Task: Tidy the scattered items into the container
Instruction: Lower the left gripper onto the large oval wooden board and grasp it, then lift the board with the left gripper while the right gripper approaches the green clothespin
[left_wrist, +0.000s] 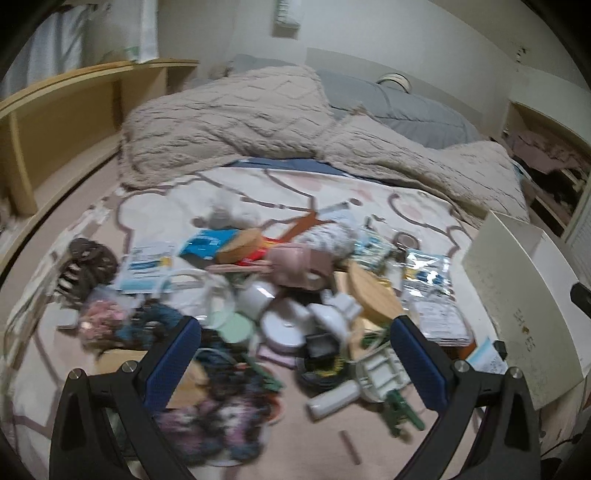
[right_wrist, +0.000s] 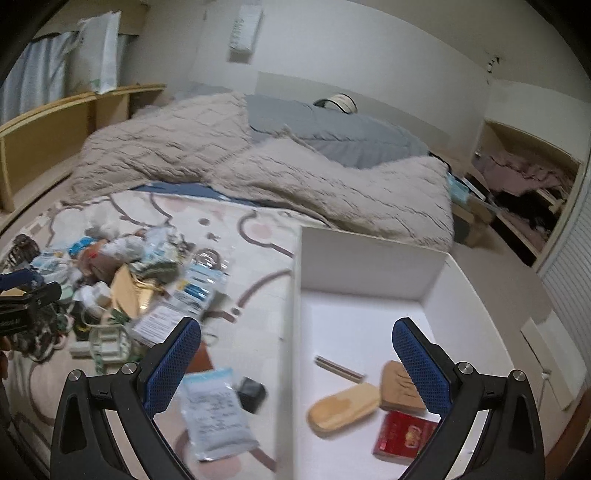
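Observation:
A heap of scattered items (left_wrist: 280, 295) lies on a patterned blanket: packets, a pink pouch (left_wrist: 301, 264), wooden lids, white plastic parts, cables, hair ties. My left gripper (left_wrist: 295, 332) is open and empty just above the near side of the heap. The white container (right_wrist: 373, 266) stands right of the heap; its outer wall shows in the left wrist view (left_wrist: 517, 295). My right gripper (right_wrist: 295, 332) is open and empty above the container's left wall. Inside lie a wooden oval piece (right_wrist: 343, 406), a brown piece (right_wrist: 397, 384), a red box (right_wrist: 404, 435) and a thin stick (right_wrist: 338, 367).
A sealed packet (right_wrist: 216, 413) and a small black box (right_wrist: 251, 393) lie on the blanket left of the container. A rumpled beige duvet (left_wrist: 258, 122) covers the bed behind. A wooden shelf (left_wrist: 66, 122) stands at left, a slatted door (right_wrist: 569, 280) at right.

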